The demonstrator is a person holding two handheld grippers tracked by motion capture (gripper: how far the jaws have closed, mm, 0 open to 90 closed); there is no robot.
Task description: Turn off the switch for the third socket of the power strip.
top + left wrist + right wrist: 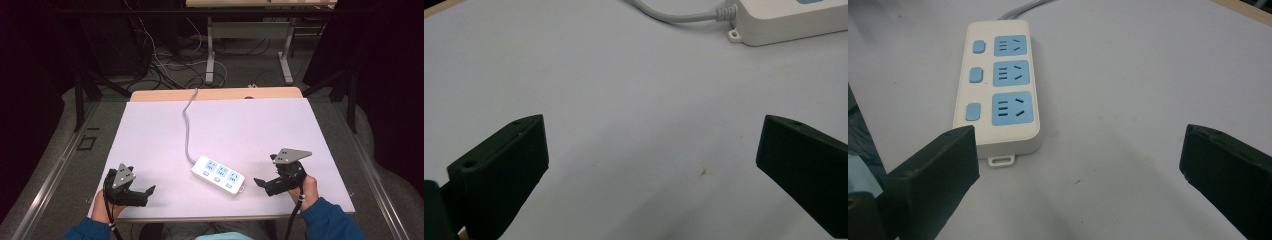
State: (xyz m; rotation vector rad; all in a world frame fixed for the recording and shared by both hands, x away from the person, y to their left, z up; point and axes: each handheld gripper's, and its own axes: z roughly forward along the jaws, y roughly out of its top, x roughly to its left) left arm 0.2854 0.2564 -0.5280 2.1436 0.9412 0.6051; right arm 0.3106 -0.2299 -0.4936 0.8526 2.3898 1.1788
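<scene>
A white power strip (218, 174) with three blue sockets and three blue switches lies near the front middle of the pale table mat (150, 135). Its grey cable (188, 125) runs to the far edge. My left gripper (145, 192) rests at the front left, open and empty, jaws pointing right toward the strip. My right gripper (261, 183) sits at the front right, open and empty, just right of the strip. In the right gripper view the strip (998, 85) lies ahead to the left. The left gripper view shows the strip's cable end (784, 17) at top right.
The mat covers a wooden table (150, 95). Beyond it are a desk frame (247, 50) and loose cables (165, 65) on the floor. A small brown speck (702, 173) marks the mat between the left jaws.
</scene>
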